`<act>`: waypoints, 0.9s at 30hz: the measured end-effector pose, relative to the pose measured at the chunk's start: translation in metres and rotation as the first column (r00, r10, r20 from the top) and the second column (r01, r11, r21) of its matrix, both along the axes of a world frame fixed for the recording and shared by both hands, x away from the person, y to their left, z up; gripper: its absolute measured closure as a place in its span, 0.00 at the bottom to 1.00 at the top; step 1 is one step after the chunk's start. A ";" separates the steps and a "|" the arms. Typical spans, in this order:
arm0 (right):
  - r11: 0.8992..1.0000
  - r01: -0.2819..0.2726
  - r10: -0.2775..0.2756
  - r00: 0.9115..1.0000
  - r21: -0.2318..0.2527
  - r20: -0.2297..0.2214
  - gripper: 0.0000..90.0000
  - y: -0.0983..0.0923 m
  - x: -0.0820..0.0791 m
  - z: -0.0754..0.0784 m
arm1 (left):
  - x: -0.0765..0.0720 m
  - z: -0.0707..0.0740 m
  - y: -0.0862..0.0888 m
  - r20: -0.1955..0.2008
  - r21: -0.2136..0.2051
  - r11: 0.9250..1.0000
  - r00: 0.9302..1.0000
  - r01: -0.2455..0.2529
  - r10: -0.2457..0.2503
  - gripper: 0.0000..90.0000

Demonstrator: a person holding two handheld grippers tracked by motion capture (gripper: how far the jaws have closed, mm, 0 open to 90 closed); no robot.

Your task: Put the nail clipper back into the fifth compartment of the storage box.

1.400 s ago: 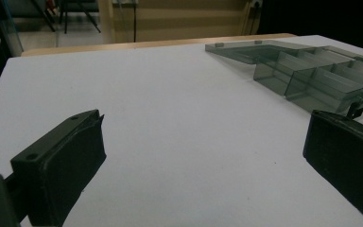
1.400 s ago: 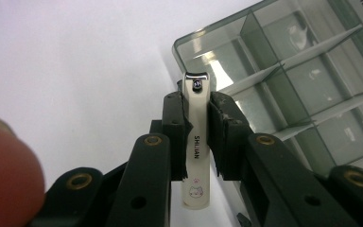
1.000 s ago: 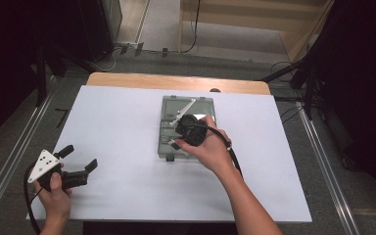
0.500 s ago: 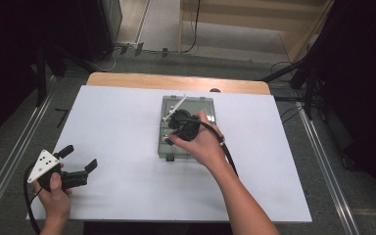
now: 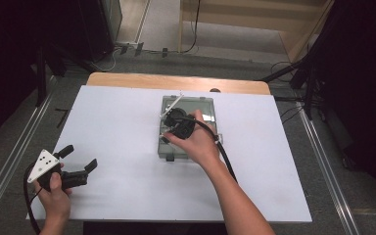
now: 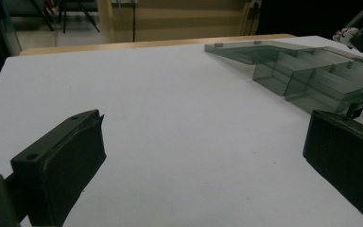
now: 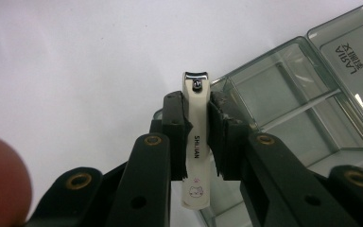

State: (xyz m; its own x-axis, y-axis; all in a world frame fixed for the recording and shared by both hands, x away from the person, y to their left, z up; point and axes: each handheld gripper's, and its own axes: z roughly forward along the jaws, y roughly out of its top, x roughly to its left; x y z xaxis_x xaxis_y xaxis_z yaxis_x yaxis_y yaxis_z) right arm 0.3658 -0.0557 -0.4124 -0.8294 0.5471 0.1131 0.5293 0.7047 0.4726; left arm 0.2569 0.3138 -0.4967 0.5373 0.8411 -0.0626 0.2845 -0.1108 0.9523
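A white nail clipper (image 7: 196, 142) with a metal tip stands clamped between the jaws of my right gripper (image 7: 197, 101), which is shut on it. In the high view the right gripper (image 5: 172, 116) hovers over the left part of a clear grey compartment box (image 5: 204, 108) with its lid open, and the clipper (image 5: 171, 106) points toward the far left. The box's empty compartments (image 7: 288, 94) lie just beyond the clipper. My left gripper (image 5: 81, 156) rests near the table's front left corner, open with nothing between its jaws; the left gripper view shows the left gripper (image 6: 203, 137) facing the box (image 6: 312, 75).
The white table top (image 5: 127, 122) has a wooden strip (image 5: 176, 82) along its far edge. Metal rails (image 5: 323, 147) run along the floor at both sides. A black cable (image 5: 225, 156) trails from the right gripper along the forearm.
The right hand has carried the clipper a little to the left and farther away over the box. The left gripper has stayed put.
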 end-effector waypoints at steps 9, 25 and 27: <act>0.998 0.059 -0.058 0.998 0.028 -0.023 0.88 0.006 0.009 -0.010 | 0.000 0.000 0.000 -0.001 0.001 1.000 1.000 0.000 0.000 0.00; 0.984 0.170 -0.166 0.983 0.044 -0.081 0.83 0.004 0.016 -0.034 | 0.001 0.000 0.001 -0.004 -0.005 1.000 1.000 0.001 -0.001 0.00; 0.984 0.170 -0.166 0.983 0.052 -0.076 0.65 0.002 0.016 -0.035 | 0.001 0.000 0.001 -0.004 -0.005 1.000 1.000 0.002 -0.002 0.00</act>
